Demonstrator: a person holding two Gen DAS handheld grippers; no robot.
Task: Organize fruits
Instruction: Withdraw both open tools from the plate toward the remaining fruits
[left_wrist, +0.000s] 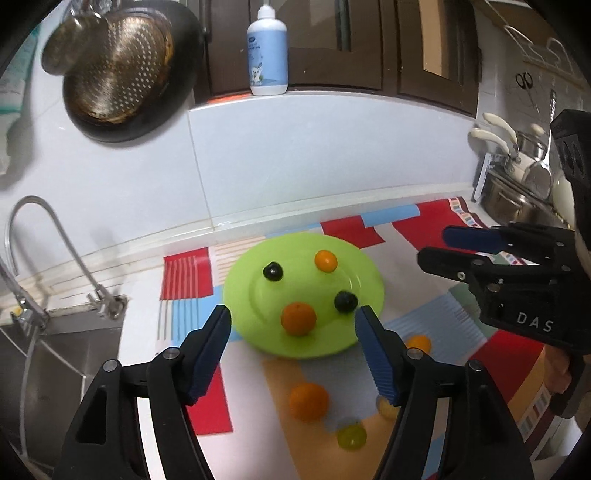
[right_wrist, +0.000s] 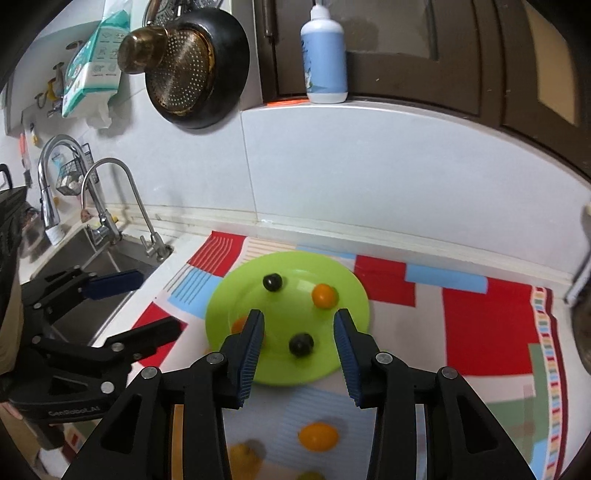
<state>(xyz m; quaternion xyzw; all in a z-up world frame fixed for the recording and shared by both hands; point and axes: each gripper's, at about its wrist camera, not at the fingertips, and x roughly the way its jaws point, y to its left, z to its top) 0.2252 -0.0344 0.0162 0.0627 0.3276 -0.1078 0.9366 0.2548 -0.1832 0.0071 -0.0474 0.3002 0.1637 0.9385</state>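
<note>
Both tongs spread wide, gripping nothing, above green plate (left_wrist: 236, 291).
Left tongs (left_wrist: 293, 325) over orange (left_wrist: 298, 319); right tongs (right_wrist: 299, 328) over dark berry (right_wrist: 301, 344).

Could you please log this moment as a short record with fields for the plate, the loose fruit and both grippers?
plate: green plate on the patterned mat
on plate: two dark berries, small orange tomato, larger orange fruit
off plate: orange fruit, yellow-green fruit and others on the mat
left gripper: open, empty
right gripper: open, empty
</note>
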